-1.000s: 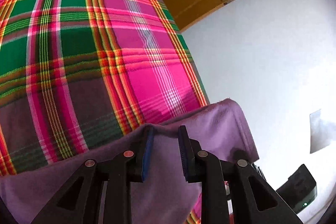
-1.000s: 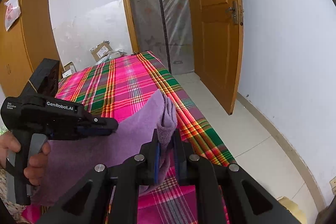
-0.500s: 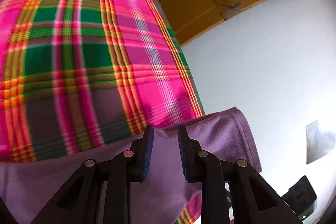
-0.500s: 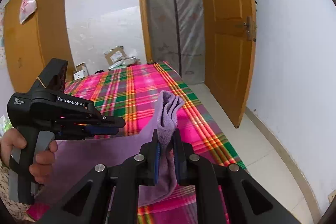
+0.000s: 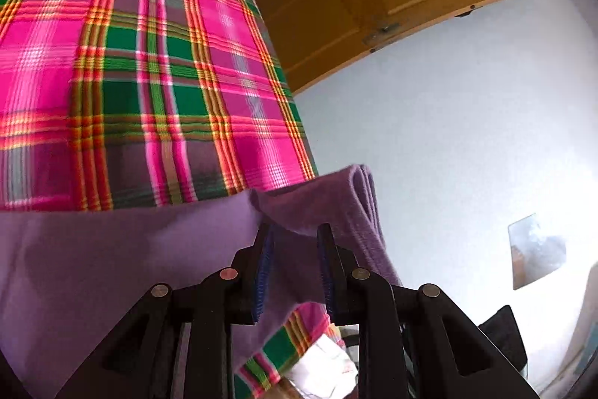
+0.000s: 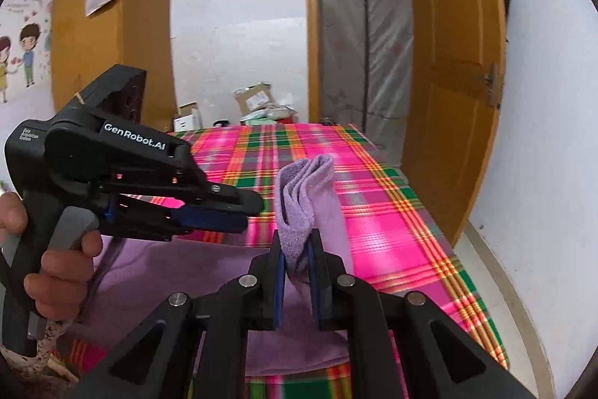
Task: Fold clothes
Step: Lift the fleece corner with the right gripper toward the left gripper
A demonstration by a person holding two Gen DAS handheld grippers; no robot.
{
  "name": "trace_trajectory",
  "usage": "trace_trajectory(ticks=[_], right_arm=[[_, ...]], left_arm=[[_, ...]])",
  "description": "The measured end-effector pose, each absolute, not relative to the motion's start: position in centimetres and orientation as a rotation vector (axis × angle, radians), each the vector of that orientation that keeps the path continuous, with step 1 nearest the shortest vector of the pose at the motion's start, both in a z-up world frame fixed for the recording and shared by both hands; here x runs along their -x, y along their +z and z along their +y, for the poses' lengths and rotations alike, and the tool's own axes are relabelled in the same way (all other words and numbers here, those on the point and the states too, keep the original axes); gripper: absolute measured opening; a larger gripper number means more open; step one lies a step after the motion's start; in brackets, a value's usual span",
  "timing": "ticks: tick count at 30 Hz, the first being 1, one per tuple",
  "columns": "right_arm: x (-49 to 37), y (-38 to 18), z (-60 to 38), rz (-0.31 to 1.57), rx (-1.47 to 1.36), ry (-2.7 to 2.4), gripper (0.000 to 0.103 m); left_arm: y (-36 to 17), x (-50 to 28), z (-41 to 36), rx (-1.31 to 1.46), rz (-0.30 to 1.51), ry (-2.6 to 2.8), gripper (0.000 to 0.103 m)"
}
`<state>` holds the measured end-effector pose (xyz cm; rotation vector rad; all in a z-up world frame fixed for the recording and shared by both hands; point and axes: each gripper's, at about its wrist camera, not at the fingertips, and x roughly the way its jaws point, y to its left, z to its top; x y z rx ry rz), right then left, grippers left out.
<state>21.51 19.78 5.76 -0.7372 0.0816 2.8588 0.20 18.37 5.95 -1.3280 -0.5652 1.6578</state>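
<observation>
Pinching a bunched corner of the purple garment (image 6: 306, 197), the right tool (image 6: 297, 272) held it above the plaid bed (image 6: 392, 230). The left tool (image 5: 295, 272) had cloth between its partly spread fingers; whether it gripped, I could not tell. Folding well probably meant keeping both corners level, the edge taut. Boxes (image 6: 254, 98) sat beyond the bed's far edge, nothing blocking.

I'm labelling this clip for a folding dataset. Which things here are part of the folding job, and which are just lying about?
Part of the job:
- purple garment
- right gripper, shut on the garment
- left gripper, at the garment's edge
- plaid bed cover, the work surface

Lying about:
- cardboard boxes
- wardrobe
- open door
- wall stickers
</observation>
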Motion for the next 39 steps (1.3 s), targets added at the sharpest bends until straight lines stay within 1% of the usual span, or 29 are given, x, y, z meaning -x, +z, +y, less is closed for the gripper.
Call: trace_trajectory(ticks=[3, 4, 5, 6, 7, 9, 14, 22, 29, 31, 32, 34, 39], right_arm=[[-21.0, 5.4, 18.3, 0.062, 0.757, 2.888, 0.011], [-20.8, 5.2, 17.8, 0.059, 0.765, 2.896, 0.011], [-20.6, 5.0, 17.4, 0.055, 0.774, 2.904, 0.011], [-20.5, 4.8, 17.0, 0.051, 0.783, 2.911, 0.011], [-20.3, 4.5, 16.7, 0.047, 0.793, 2.918, 0.011], [-20.0, 4.0, 16.0, 0.037, 0.812, 2.932, 0.011], [-19.6, 2.7, 14.6, 0.037, 0.859, 2.972, 0.011], [-19.0, 1.4, 11.8, 0.001, 0.923, 3.052, 0.011], [-19.1, 0.2, 11.1, 0.023, 0.98, 3.085, 0.011], [-19.0, -0.1, 11.0, 0.029, 0.995, 3.088, 0.011], [-18.9, -0.2, 11.0, 0.031, 1.003, 3.088, 0.011], [-18.9, -0.3, 11.2, 0.039, 1.019, 3.089, 0.011], [-18.4, -0.9, 11.3, 0.049, 1.077, 3.082, 0.014]], left_arm=[[6.0, -0.3, 17.1, 1.333, -0.583, 1.643, 0.025], [6.1, -0.4, 16.6, 1.333, -0.59, 1.642, 0.029], [6.1, -0.4, 16.1, 1.332, -0.597, 1.641, 0.036], [6.2, -0.6, 15.5, 1.328, -0.61, 1.639, 0.049], [6.1, -0.7, 15.0, 1.324, -0.632, 1.634, 0.051], [6.0, -0.7, 14.0, 1.321, -0.669, 1.621, 0.051], [4.9, -0.4, 12.8, 1.361, -0.673, 1.643, 0.053], [3.0, 0.2, 11.1, 1.443, -0.704, 1.649, 0.053], [1.5, 0.1, 9.8, 1.501, -0.707, 1.684, 0.051], [1.0, 0.0, 9.4, 1.517, -0.708, 1.697, 0.05], [0.8, 0.0, 9.2, 1.513, -0.71, 1.704, 0.048], [0.5, 0.0, 8.9, 1.504, -0.712, 1.716, 0.033], [0.0, 0.1, 8.4, 1.487, -0.719, 1.734, 0.011]])
